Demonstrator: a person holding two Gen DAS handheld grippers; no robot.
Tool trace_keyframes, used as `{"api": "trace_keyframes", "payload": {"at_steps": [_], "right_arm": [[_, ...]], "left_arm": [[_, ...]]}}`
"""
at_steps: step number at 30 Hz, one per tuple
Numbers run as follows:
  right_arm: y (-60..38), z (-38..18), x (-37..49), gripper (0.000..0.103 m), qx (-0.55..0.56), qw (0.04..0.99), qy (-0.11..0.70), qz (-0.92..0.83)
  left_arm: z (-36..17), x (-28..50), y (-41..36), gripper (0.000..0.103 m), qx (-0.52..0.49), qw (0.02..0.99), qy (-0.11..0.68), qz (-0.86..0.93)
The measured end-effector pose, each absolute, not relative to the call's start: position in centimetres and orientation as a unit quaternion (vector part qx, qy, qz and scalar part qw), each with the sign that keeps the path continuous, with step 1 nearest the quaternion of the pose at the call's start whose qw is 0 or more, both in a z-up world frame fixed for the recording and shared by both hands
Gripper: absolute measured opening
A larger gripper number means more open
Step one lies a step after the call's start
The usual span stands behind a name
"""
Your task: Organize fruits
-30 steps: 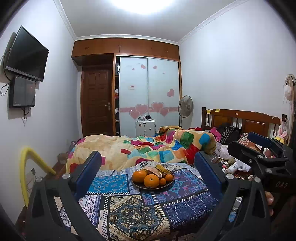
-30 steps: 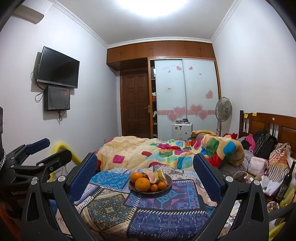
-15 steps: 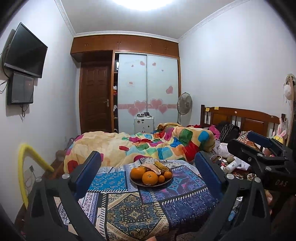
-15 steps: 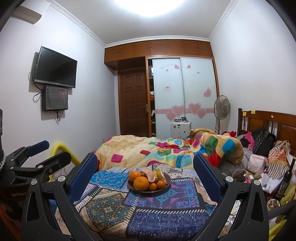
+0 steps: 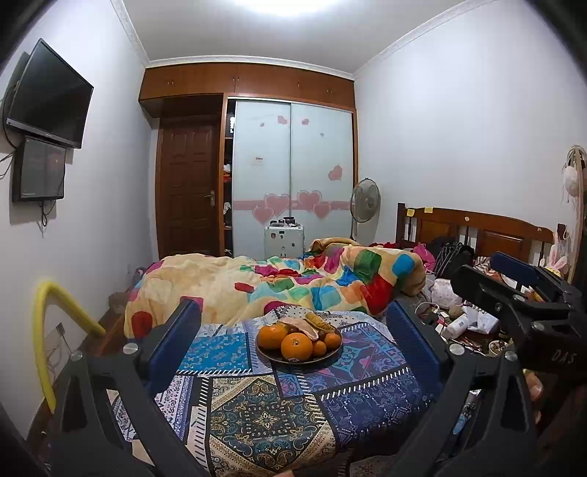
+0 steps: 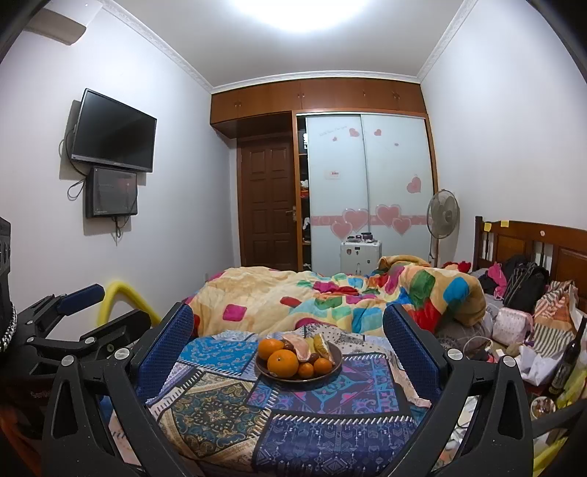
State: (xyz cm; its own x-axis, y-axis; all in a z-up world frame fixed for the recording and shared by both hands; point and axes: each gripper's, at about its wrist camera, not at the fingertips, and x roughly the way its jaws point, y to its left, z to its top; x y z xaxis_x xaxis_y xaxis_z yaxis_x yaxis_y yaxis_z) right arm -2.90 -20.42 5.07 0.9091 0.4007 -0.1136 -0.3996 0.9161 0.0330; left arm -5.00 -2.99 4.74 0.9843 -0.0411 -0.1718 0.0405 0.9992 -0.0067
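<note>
Bright, evenly lit room, sharp focus

A ceiling light [image 5: 290,3] blows out to white glare (top centre in both views); fisheye bends walls, corners vignette black.

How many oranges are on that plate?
4 visible on the plate: a big one at the front, one behind it at the left, two small ones at the front right. More may be hidden.

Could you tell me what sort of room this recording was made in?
A lived-in bedroom, most likely: a bed with a wooden headboard and colourful quilt, a sliding-door wardrobe, and a wall-mounted television.
</note>
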Motion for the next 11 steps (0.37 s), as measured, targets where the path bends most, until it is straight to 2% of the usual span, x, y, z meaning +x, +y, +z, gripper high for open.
{"api": "trace_keyframes", "payload": {"at_steps": [11], "right_arm": [[-20.21, 5.05, -2.82, 0.103, 0.002, 0.976, 0.059, 0.207]], "left_arm": [[4.73, -5.12, -2.39, 0.102, -0.011, 0.996, 0.083, -0.011]]}}
